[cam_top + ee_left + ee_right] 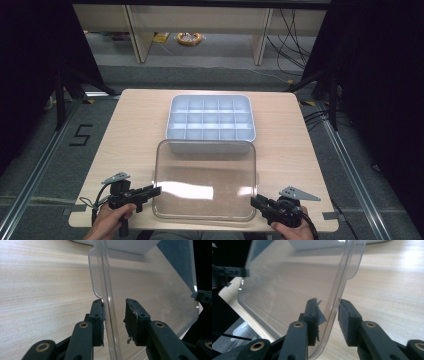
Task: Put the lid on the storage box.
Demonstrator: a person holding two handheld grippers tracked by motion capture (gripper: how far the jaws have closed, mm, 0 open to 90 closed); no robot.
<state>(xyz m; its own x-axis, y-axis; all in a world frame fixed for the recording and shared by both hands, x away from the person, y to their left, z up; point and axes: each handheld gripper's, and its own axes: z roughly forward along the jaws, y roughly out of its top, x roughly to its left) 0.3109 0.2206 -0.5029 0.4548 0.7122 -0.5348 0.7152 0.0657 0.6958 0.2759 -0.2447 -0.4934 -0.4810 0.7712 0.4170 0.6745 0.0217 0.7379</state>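
A clear plastic lid [205,180] lies over the near half of the wooden table [130,135], its far edge up against a pale grey compartment box [210,146]. My left gripper [157,190] is shut on the lid's left rim. In the left gripper view the rim [110,315] stands edge-on between the black jaws of the left gripper [113,310], against the left pad. My right gripper [254,201] is shut on the lid's right rim. In the right gripper view the lid [292,277] runs up from the right gripper [328,306], both pads on its edge.
The box's several compartments look empty. Bare wood lies on both sides of the box and lid. The table's front edge is just under my hands. Beyond the table are grey floor, shelf legs and cables.
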